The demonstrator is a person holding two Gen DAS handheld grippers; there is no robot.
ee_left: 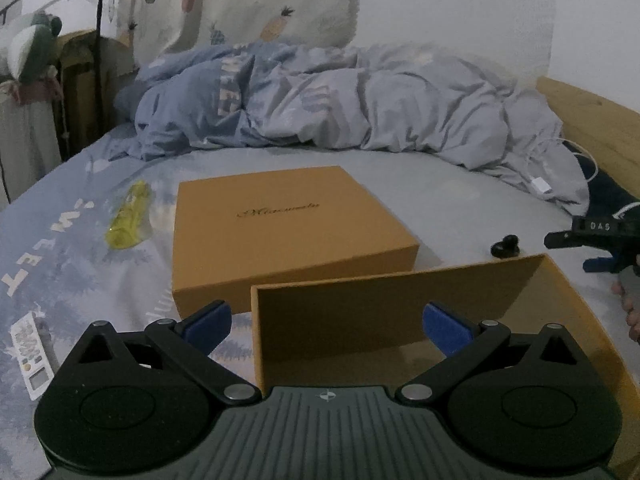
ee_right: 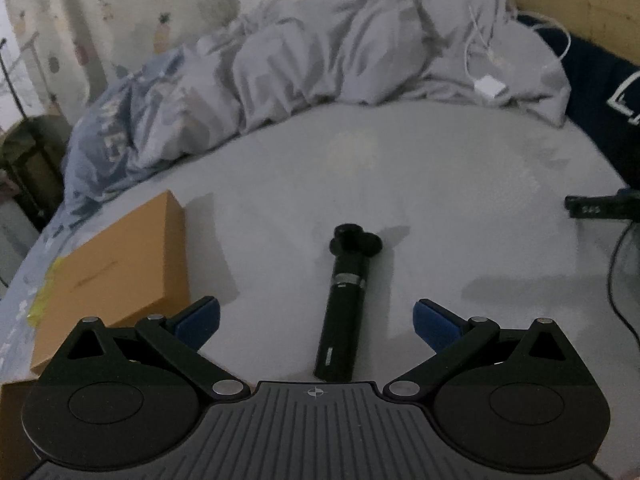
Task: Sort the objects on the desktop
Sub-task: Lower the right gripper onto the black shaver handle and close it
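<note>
Hovering spread wide and empty, the right gripper (ee_right: pixel 316 318) frames the black handle (ee_right: pixel 343 304) lying on the bedsheet (ee_right: pixel 440 208) beside the closed box (ee_right: pixel 120 276) — the left gripper (ee_left: pixel 326 326), equally spread, straddles the open box (ee_left: pixel 400 312).

Bed (ee_left: pixel 460 200) in grey-blue sheet, carrying rumpled duvet (ee_left: pixel 340 100), closed tan box (ee_left: pixel 288 232), open tan box (ee_left: pixel 400 320), yellow packet (ee_left: pixel 128 216), black cylinder (ee_right: pixel 344 304), white charger (ee_right: pixel 490 86).
</note>
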